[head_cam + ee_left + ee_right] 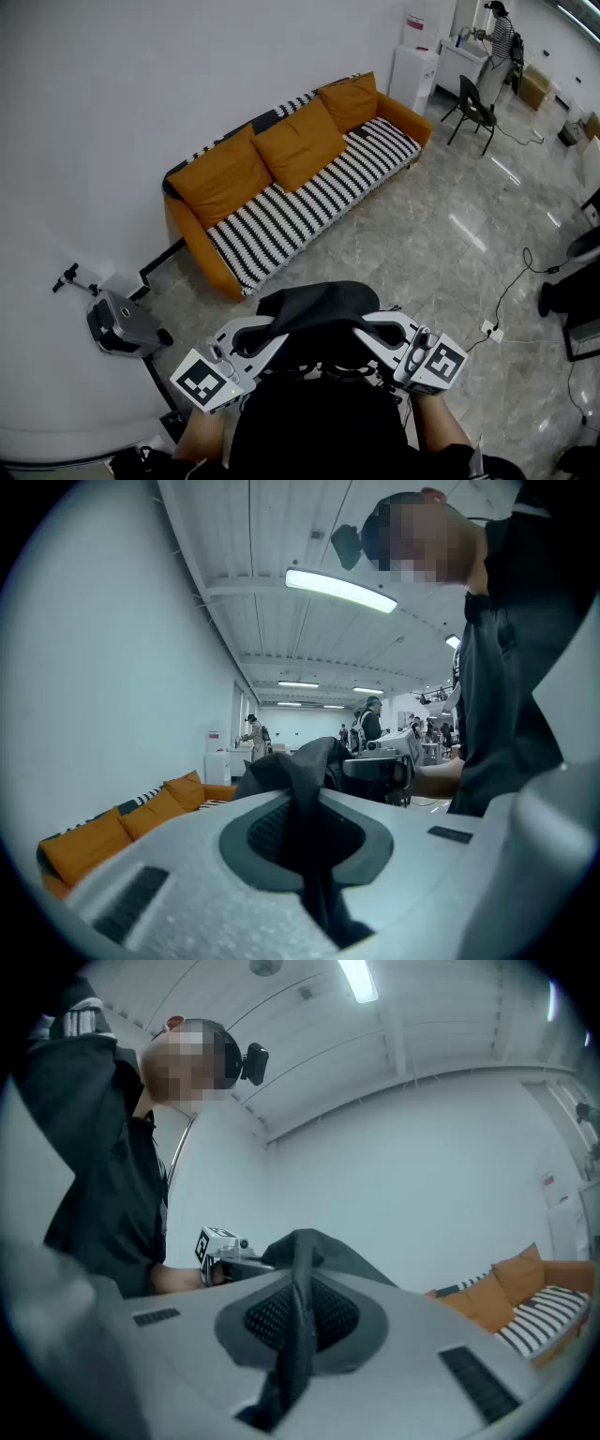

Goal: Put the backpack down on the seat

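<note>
Black backpack (315,307) clenched by left gripper (305,832) and right gripper (298,1321), mid-carry; next: approach sofa seat (309,202), lower it.

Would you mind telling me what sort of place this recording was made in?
Probably an open lab or office with a lounge corner: an orange sofa against a white wall, a tiled floor with trailing cables, and a chair and a person at the far end.

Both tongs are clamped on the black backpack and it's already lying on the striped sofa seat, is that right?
Not quite. The left tongs and right tongs are clamped on the black backpack, but the head view shows it held up between them, with floor separating it from the striped sofa.
</note>
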